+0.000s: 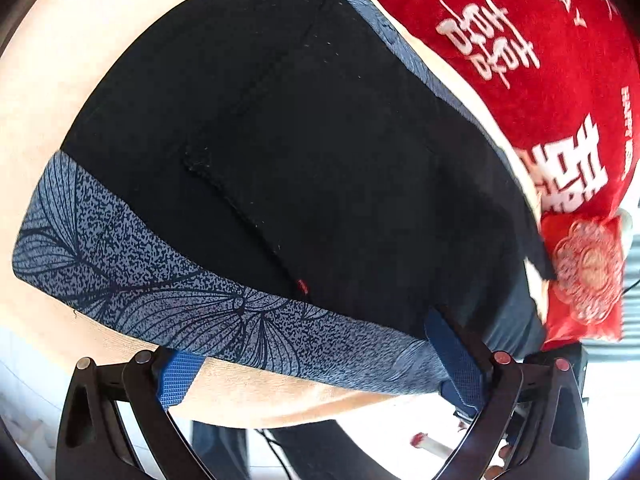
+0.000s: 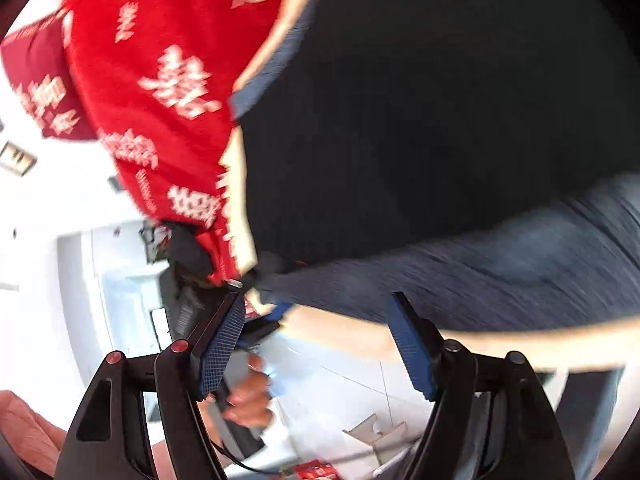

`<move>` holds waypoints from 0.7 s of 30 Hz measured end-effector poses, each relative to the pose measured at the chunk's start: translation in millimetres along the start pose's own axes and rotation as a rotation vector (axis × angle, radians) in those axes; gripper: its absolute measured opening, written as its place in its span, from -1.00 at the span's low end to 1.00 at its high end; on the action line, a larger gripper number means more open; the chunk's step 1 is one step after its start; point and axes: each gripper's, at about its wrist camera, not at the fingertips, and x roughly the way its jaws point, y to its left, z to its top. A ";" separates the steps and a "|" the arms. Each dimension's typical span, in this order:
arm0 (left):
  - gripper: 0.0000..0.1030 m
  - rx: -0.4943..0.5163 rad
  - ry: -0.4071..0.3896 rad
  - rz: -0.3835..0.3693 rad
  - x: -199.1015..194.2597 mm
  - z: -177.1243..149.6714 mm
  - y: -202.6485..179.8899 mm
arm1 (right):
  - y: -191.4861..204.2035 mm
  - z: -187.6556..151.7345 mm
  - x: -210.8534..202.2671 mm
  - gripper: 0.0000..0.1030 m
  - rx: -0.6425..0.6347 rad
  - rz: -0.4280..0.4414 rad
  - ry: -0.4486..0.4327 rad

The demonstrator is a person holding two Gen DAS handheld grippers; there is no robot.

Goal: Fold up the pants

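The pants (image 1: 280, 140) lie spread flat on the cream bed (image 1: 60, 60), black cloth with a wide blue-grey band (image 1: 140, 264) printed with speckles and leaf veins along the near edge. That band runs across the bed's front edge, right in front of both your tools.

Your left tool (image 1: 324, 360) stands spread wide, its blue ribbed fingers (image 1: 460, 360) lying against the band near the right corner, and nothing is pinched between them. Your right tool (image 2: 320, 340) is also spread, its pads clear of the cloth, with the blurred band just beyond its tips; the other hand (image 2: 248, 396) shows past it.

To do this step well, I judge you should take the band at two well-apart points, one per tool, and bite deep enough to catch both layers. The band looks thicker and firmer than the black panel, so it should hold a pinch; the black cloth looks soft and limp and will sag if you lift unevenly. Raise both sides together and keep the edge straight.

Beyond the pants lies a red blanket (image 1: 520, 40), plush, with white characters. A small red pillow (image 1: 588, 276) with a white flower pattern sits at the pants' far corner; keep the fold clear of it.
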 end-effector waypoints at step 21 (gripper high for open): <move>-0.42 0.036 0.022 0.091 -9.1 16.4 -4.4 | -41.0 11.7 -51.1 -0.87 0.203 0.139 -0.169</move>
